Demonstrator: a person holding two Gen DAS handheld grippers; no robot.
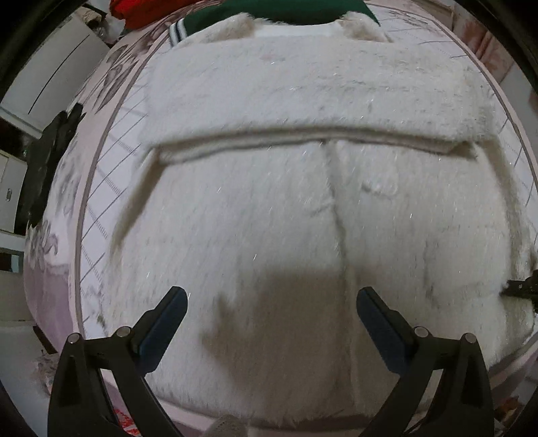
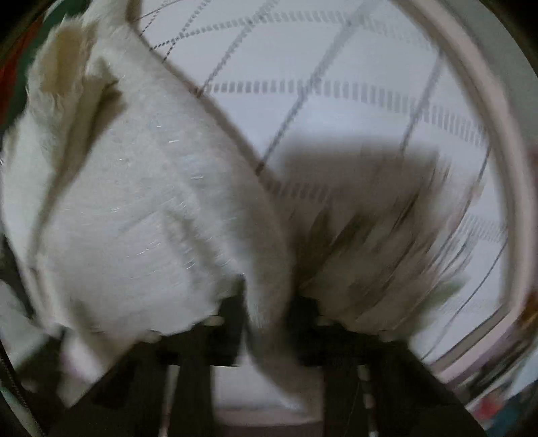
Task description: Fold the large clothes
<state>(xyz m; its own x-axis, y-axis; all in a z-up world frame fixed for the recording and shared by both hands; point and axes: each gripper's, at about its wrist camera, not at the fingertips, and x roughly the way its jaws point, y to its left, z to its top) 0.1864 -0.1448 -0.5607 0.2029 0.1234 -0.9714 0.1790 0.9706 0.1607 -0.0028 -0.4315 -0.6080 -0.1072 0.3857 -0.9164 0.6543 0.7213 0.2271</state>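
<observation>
Hovering low in frame, the left gripper (image 1: 270,304) gapes wide over the white fluffy coat (image 1: 302,201); the right gripper (image 2: 267,317) pinches its edge.

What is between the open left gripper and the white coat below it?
Nothing visible. The left gripper is open above the coat, with only bare white fur and a shadow between its fingers. The green garment lies at the coat's far edge, out of the way. The right gripper is shut on the coat's edge.
</observation>
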